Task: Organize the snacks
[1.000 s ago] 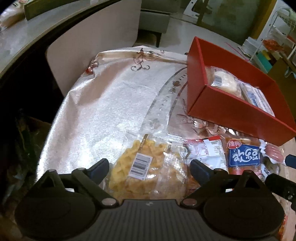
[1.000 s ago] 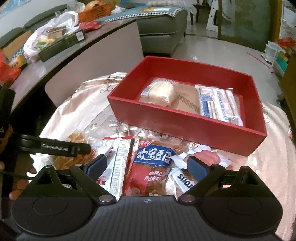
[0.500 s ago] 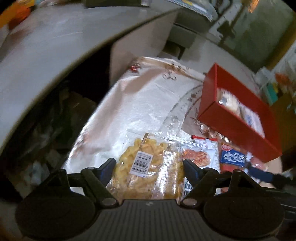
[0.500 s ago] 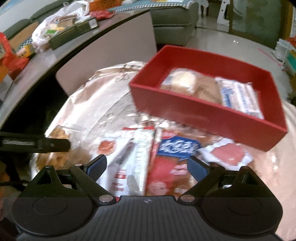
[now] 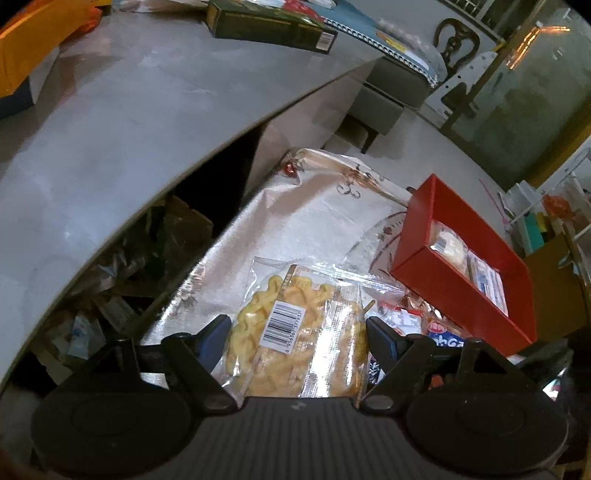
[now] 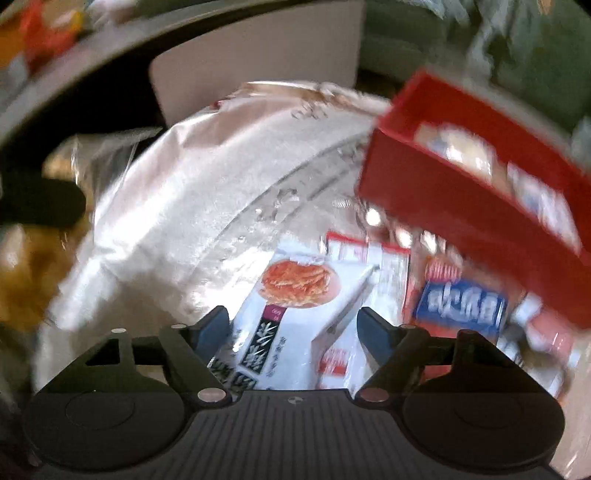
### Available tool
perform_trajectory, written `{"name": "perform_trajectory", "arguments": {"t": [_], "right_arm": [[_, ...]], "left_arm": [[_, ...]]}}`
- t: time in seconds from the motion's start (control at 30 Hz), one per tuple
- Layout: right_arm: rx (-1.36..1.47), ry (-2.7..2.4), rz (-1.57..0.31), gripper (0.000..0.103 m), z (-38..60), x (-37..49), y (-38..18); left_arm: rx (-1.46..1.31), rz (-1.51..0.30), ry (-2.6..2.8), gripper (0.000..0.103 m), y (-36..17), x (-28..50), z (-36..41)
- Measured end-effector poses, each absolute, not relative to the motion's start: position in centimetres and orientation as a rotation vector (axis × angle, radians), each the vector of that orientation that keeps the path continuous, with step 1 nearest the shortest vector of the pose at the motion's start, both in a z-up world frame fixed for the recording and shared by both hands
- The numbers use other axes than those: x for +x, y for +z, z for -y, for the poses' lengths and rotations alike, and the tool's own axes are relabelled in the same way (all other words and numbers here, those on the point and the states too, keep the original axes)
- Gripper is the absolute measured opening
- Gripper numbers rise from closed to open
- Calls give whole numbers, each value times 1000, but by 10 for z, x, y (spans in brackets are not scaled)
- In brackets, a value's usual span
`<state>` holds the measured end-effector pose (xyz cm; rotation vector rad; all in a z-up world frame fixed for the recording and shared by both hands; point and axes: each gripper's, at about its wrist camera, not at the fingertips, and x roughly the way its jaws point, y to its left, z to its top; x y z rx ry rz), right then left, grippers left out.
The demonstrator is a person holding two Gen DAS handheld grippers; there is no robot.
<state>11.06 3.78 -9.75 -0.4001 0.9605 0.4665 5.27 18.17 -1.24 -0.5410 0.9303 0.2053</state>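
My left gripper (image 5: 297, 338) is shut on a clear bag of yellow snacks (image 5: 295, 332) with a barcode label, lifted off the table. A red box (image 5: 461, 291) stands to the right, with a wrapped bun (image 5: 448, 249) and a blue-white packet (image 5: 487, 284) inside. My right gripper (image 6: 293, 328) is open over a white snack packet (image 6: 291, 314) with an orange food picture. A red packet with a blue label (image 6: 461, 306) lies beside it, below the red box (image 6: 461, 206). The right wrist view is blurred.
The snacks lie on a shiny patterned tablecloth (image 5: 306, 218). A grey curved counter (image 5: 129, 122) with a dark green box (image 5: 269, 26) rises at the left, with a dark cluttered gap under it. More packets (image 5: 439, 332) lie near the red box.
My left gripper has closed on the yellow snack bag and lifted it up and back. My right gripper has swung left and down over the white packet.
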Motion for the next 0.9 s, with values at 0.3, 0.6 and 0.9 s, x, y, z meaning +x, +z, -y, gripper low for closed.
{"name": "perform_trajectory", "arguments": {"t": [0.3, 0.6, 0.9], "right_arm": [[-387, 534, -1013, 54, 5, 95, -75], [-253, 451, -998, 53, 78, 81, -47], [-122, 394, -933, 53, 128, 87, -28]], "left_arm": [[-496, -952, 128, 72, -12, 58, -164], [-424, -983, 72, 72, -16, 63, -135], [-321, -1011, 16, 72, -20, 76, -91]]}}
